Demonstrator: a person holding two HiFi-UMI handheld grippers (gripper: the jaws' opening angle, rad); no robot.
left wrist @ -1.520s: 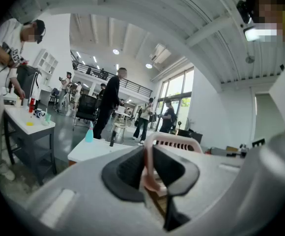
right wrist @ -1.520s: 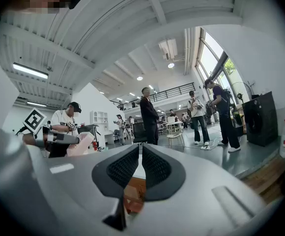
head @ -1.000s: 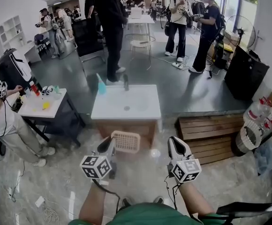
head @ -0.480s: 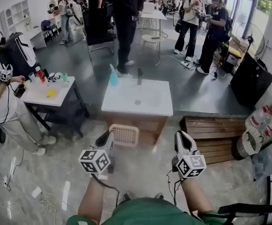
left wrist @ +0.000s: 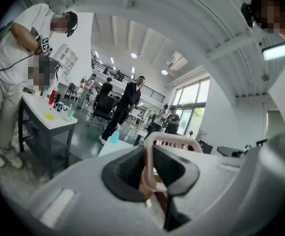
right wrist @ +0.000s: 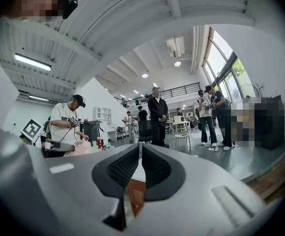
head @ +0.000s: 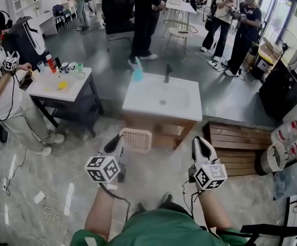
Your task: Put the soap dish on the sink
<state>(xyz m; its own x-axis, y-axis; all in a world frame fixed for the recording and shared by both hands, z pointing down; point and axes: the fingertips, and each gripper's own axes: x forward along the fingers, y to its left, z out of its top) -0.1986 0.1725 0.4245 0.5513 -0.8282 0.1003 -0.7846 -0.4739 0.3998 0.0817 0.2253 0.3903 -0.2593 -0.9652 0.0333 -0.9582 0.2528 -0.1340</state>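
The soap dish (head: 136,140) is a pale pink slatted basket, held out level in front of the sink cabinet and below the basin's rim. My left gripper (head: 119,141) is shut on its near left rim; in the left gripper view the pink rim (left wrist: 173,141) is pinched between the black pads (left wrist: 128,169). The white sink (head: 182,110) stands on a wooden cabinet straight ahead, with a dark faucet (head: 167,74) at its back. My right gripper (head: 198,142) hovers right of the dish, shut with nothing in it; its pads (right wrist: 124,166) meet.
A blue spray bottle (head: 138,73) stands at the sink's back left corner. A white table (head: 45,90) with cups and a seated person (head: 5,96) are to the left. A wooden pallet bench (head: 239,141) lies right of the sink. Several people stand behind.
The view has closed in on the sink, which now sits lower and further right in the head view. Both grippers keep their places, the left still holding the dish.
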